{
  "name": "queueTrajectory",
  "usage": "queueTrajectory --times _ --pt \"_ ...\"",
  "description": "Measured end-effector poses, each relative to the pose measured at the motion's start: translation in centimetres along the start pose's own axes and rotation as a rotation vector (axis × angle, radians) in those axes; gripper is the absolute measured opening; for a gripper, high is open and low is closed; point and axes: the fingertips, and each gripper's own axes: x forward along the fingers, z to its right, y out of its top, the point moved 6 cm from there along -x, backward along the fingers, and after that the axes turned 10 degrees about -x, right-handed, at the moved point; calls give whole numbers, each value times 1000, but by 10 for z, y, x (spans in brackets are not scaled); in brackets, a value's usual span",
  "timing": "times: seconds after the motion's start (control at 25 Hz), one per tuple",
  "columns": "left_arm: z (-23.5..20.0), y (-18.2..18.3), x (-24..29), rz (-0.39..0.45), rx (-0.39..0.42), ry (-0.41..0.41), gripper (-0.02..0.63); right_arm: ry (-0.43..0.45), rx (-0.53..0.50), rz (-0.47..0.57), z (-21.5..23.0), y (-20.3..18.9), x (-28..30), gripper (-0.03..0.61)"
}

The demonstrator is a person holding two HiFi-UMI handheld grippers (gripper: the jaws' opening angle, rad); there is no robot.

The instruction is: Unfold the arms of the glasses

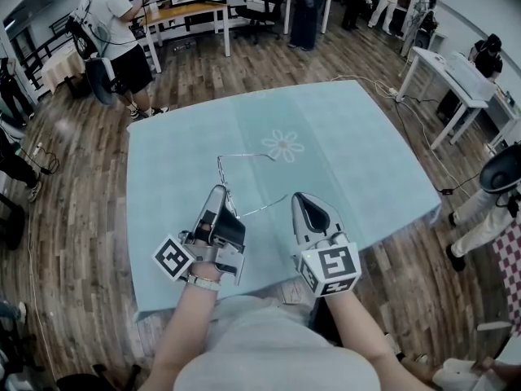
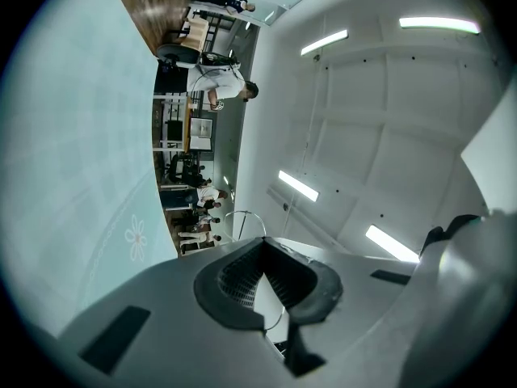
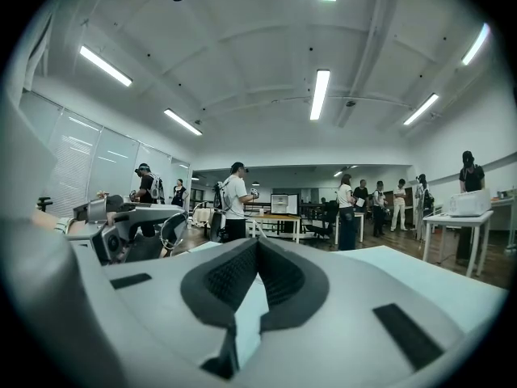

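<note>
We hold both grippers low over the near edge of the table (image 1: 383, 177), which is covered w/ a pale blue cloth that has a flower print (image 1: 283, 146) at its centre. The left gripper (image 1: 220, 194) is tipped up a bit & rolled on its side. Its jaws are pressed together on the thin wire glasses (image 1: 218, 168), which sit up off the cloth. In the left gripper view one round rim pokes out past the pads, w/ another bit of wire showing in the gap lower down. From there one arm (image 1: 262, 206) of the glasses runs across to the tip of the right gripper (image 1: 299, 198). The right gripper points level, w/ jaws squeezed tight together. As far as we can make out, the fine wire goes into the top of the closed pads, so it's pinching the arm's end. The right gripper view shows the left gripper just beside it on the left, w/ a lens rim at its tip. The rest of the frame is too thin to read. In the bkgd, several people (image 1: 110, 15) stand by desks on a wood floor (image 1: 73, 177).
</note>
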Motion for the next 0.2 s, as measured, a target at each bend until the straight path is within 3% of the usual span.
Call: queueTrajectory --times 0.2 --pt "-2 -6 0 -4 -14 -9 8 -2 -4 3 3 -2 -4 6"
